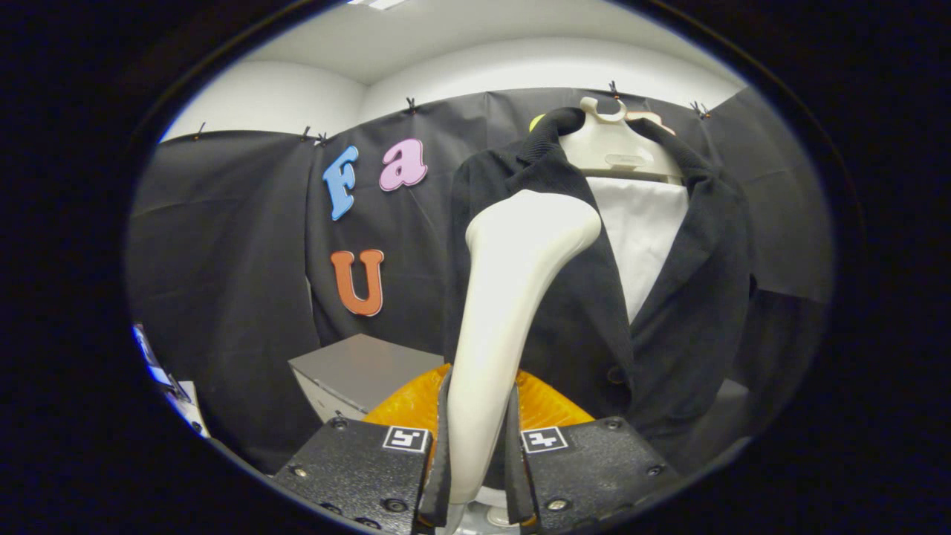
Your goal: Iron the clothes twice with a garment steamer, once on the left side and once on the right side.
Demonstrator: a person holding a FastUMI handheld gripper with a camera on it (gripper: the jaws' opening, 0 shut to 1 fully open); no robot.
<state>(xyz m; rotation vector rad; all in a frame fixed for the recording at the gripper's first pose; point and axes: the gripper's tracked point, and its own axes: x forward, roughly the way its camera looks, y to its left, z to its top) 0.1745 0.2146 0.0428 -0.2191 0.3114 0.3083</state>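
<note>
My gripper (478, 446) is shut on the handle of a white garment steamer (513, 282), which stands upright between the fingers. Its head reaches up in front of the left lapel of a black jacket (691, 297). The jacket hangs over a white shirt (643, 230) on a cream hanger (613, 145) against the booth wall. I cannot tell whether the steamer's head touches the cloth.
An orange translucent base (409, 405) sits just beyond the fingers, behind the steamer's handle. A grey box (356, 371) stands to its left by the black cloth wall. Some small objects lie far off to the left.
</note>
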